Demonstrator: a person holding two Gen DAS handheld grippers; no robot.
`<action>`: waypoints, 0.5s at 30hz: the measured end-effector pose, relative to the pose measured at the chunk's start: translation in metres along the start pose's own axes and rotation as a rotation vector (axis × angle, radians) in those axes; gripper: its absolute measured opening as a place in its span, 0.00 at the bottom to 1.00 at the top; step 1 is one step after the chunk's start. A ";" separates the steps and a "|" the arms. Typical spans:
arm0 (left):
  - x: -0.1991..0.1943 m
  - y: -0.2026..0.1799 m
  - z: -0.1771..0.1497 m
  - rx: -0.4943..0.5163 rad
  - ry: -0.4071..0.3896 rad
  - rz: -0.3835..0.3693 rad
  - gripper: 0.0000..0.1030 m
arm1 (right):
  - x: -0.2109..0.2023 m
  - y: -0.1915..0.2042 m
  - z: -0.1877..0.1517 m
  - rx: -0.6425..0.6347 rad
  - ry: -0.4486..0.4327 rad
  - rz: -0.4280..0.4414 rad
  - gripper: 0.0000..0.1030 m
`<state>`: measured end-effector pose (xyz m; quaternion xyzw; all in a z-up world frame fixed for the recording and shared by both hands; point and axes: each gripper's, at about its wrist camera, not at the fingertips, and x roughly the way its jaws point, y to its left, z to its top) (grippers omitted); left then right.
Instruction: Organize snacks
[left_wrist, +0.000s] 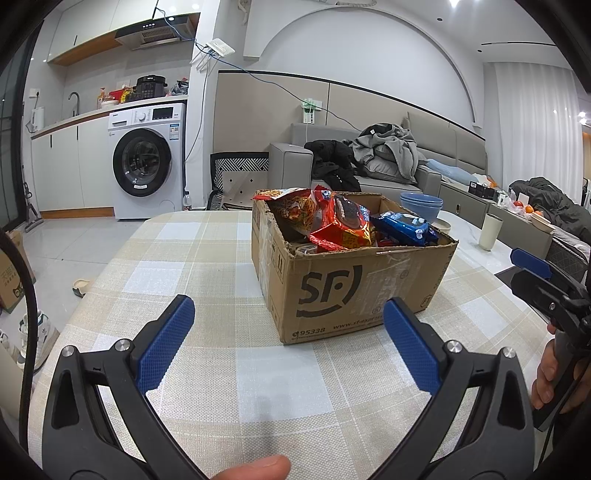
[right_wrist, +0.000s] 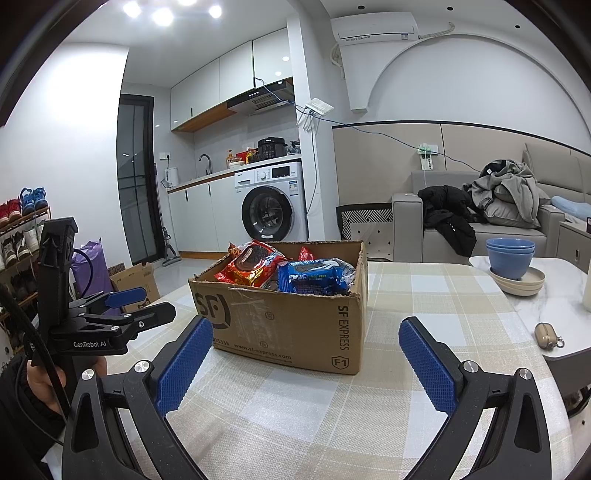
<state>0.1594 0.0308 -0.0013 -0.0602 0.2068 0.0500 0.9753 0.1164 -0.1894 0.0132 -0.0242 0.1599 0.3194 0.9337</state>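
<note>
Checkered surface (left_wrist: 258, 387) held SF Express box (left_wrist: 354, 291) of snacks (left_wrist: 341, 225); left hand-held gripper (left_wrist: 288, 343) and right hand-held gripper (right_wrist: 304, 363) both spread wide, empty.

Bright ceiling spotlights (right_wrist: 162, 13), sharp focus, strong fisheye edge warping

Snack packets (right_wrist: 291, 271) in box (right_wrist: 280, 332) on table (right_wrist: 295, 424)
</note>
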 end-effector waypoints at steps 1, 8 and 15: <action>0.000 0.000 0.000 0.000 0.000 0.001 0.99 | 0.000 0.000 0.000 0.001 0.000 0.000 1.00; 0.000 0.000 0.000 -0.001 0.000 0.000 0.99 | -0.001 0.000 0.000 0.001 -0.001 0.000 1.00; 0.000 -0.001 0.000 0.000 0.000 -0.001 0.99 | -0.001 -0.001 0.001 0.002 0.000 0.000 1.00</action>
